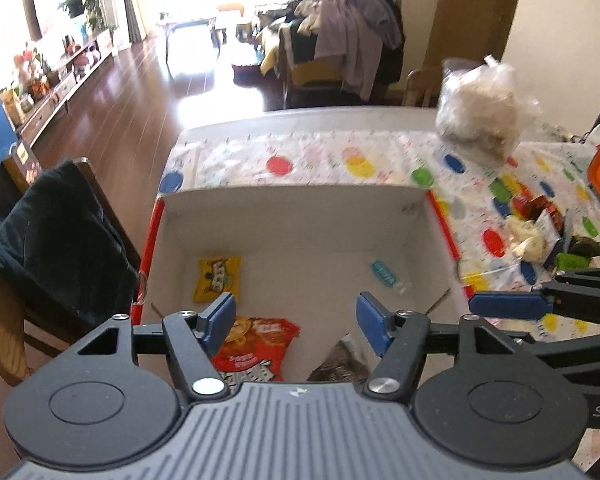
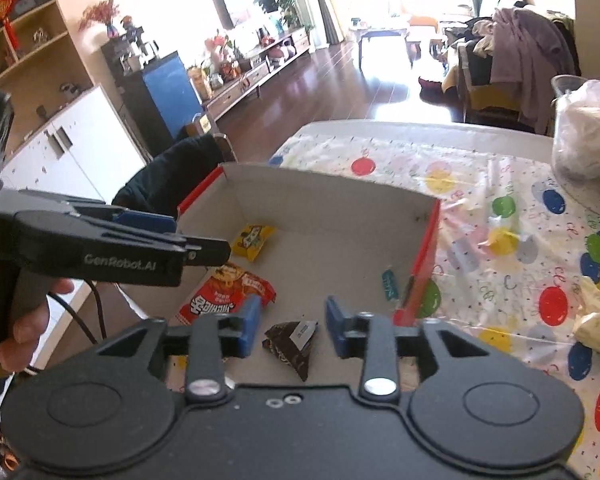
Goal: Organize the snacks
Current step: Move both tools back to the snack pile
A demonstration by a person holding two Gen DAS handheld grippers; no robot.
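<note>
Worktop (image 2: 480, 168) with the spotted cloth carries everything. The cardboard box (image 1: 296, 216) sits at its left end, open top, stiff walls, red outer sides. Four snacks lie on the box floor: red packet (image 2: 224, 292), yellow packet (image 2: 254, 240), dark triangular wrapper (image 2: 292, 344), small teal wrapper (image 2: 389, 282). More loose snacks (image 1: 540, 232) are piled on the cloth to the right of the box, well apart from it; a clear bag (image 1: 480, 108) stands further back.

Left gripper (image 1: 296, 320) hangs over the box, fingers spread, nothing between them. Right gripper (image 2: 292, 328) is over the box's near edge, fingers part open; the dark wrapper shows in the gap but lies on the floor below, not pinched.

My read: the remaining snacks are light, soft foil and plastic, slippery and crinkly, contents likely crushable. I'd pinch each one by a sealed edge or corner, lightly, not across the filled middle.
</note>
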